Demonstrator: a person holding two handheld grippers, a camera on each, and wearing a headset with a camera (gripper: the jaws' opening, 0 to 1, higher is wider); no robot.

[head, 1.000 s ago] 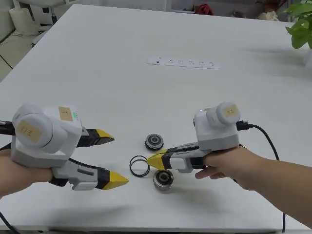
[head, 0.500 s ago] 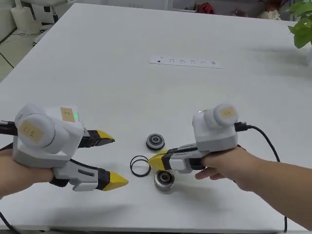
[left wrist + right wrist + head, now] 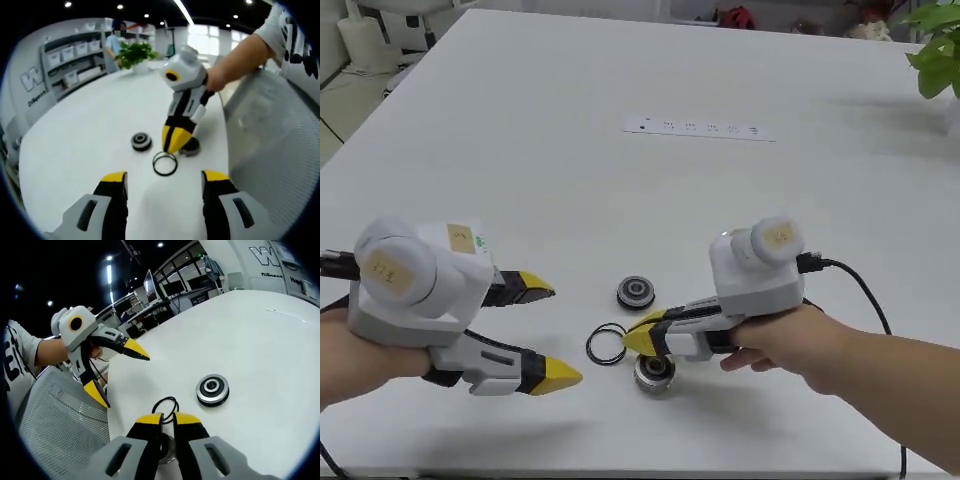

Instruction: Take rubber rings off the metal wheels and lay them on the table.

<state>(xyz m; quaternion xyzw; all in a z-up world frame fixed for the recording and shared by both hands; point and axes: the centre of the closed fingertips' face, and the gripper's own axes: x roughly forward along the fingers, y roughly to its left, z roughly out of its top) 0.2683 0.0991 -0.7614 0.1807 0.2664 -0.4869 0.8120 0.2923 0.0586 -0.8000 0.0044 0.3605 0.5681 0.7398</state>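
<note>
The right gripper [image 3: 638, 338], jaws nearly closed, is being held over the near wheel [image 3: 654, 372]. The left gripper [image 3: 558, 332] is being held open. A loose rubber ring [image 3: 607, 343] is lying just left of that wheel. The wheel's ring is best pinched at its edge while the wheel is being steadied. The slim gap between the jaws is being shown more clearly in the right gripper view.

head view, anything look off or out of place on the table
Nothing stands out. The loose rubber ring lies flat on the table beside the near wheel. The far wheel sits flat and apart from both. Nothing looks spilled, tipped or damaged.
</note>
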